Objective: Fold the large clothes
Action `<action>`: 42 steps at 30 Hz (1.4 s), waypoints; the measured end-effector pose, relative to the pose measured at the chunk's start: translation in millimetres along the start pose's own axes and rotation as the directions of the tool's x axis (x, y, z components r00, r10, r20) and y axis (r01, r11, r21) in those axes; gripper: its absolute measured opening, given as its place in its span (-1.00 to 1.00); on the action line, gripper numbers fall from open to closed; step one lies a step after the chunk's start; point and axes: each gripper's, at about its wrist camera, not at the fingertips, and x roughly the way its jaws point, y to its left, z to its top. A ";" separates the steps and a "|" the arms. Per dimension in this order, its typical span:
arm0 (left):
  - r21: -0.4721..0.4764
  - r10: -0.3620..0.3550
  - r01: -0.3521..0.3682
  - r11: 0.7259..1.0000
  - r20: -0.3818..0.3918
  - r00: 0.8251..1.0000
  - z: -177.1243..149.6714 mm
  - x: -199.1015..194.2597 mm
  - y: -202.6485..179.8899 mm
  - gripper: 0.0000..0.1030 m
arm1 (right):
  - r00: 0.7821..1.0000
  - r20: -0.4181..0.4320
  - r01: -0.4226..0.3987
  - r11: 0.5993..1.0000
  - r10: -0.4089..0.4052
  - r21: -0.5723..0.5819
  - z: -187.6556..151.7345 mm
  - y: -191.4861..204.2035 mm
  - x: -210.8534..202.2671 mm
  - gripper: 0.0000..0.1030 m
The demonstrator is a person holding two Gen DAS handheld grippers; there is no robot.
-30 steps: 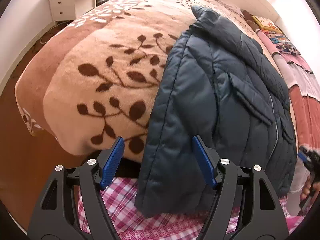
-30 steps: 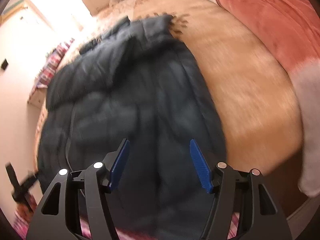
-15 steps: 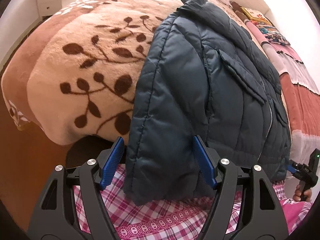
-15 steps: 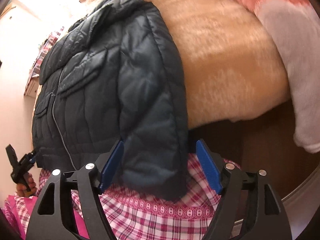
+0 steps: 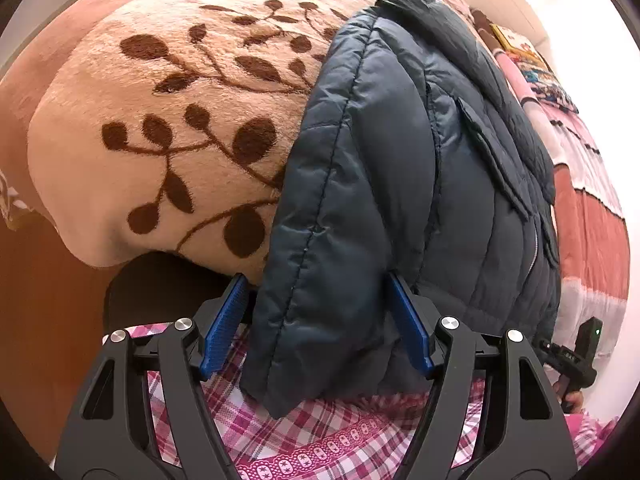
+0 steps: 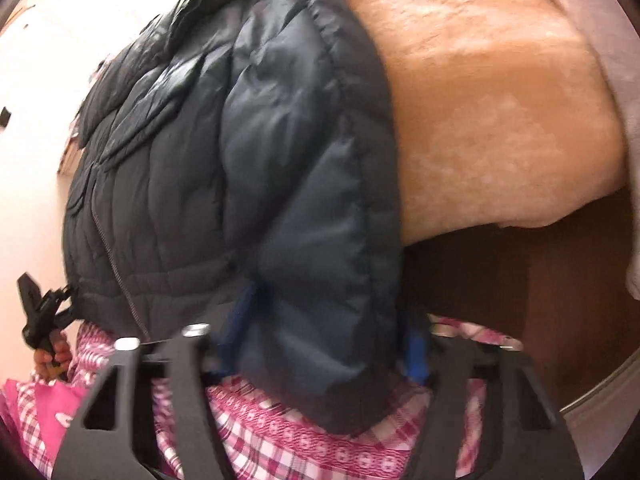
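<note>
A dark blue quilted jacket (image 5: pixel 400 160) lies front up on a tan leaf-print blanket (image 5: pixel 180 120), its lower end hanging over the bed's edge. My left gripper (image 5: pixel 315 280) straddles the hanging sleeve end. Its jaws are closing, the right pad (image 5: pixel 408 328) touches the fabric, and a sliver of gap shows at the left pad. In the right wrist view, the jacket (image 6: pixel 220 140) fills the left half. My right gripper (image 6: pixel 328 312) is blurred, with its jaws closing and both blue pads sunk into the other sleeve end.
A pink plaid sheet (image 5: pixel 320 432) hangs below the blanket, under both grippers. Brown floor (image 5: pixel 40 300) lies to the left. A dark wooden bed side (image 6: pixel 500 280) and white cloth (image 6: pixel 628 160) are on the right. A hand (image 6: pixel 52 356) shows by the jacket's hem.
Both grippers sank toward the jacket's hanging end. The sleeve ends now sit between the jaws, and the right jaws have narrowed onto the fabric.
</note>
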 end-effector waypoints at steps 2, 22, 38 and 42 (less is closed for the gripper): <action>0.016 -0.018 0.018 1.000 -0.010 1.000 0.5 0.6 -1.8 0.02 | 1.000 -0.001 -0.023 1.000 0.023 -0.005 -2.1 -0.6 0.1 -0.31; 0.185 -0.310 0.261 0.948 0.331 0.891 25.7 -142.2 -74.6 -0.84 | 0.835 0.381 -0.424 0.905 0.397 -0.014 9.2 6.7 -154.6 -0.77; 0.280 -0.480 0.394 0.875 0.412 0.774 4.0 -227.8 -68.2 -0.83 | 0.736 0.513 -0.471 0.879 0.441 -0.079 -22.6 19.3 -233.6 -0.77; 0.238 -0.474 0.411 0.880 0.404 0.782 24.8 -214.8 -71.3 -0.83 | 0.727 0.507 -0.524 0.851 0.462 -0.024 3.1 14.5 -220.0 -0.77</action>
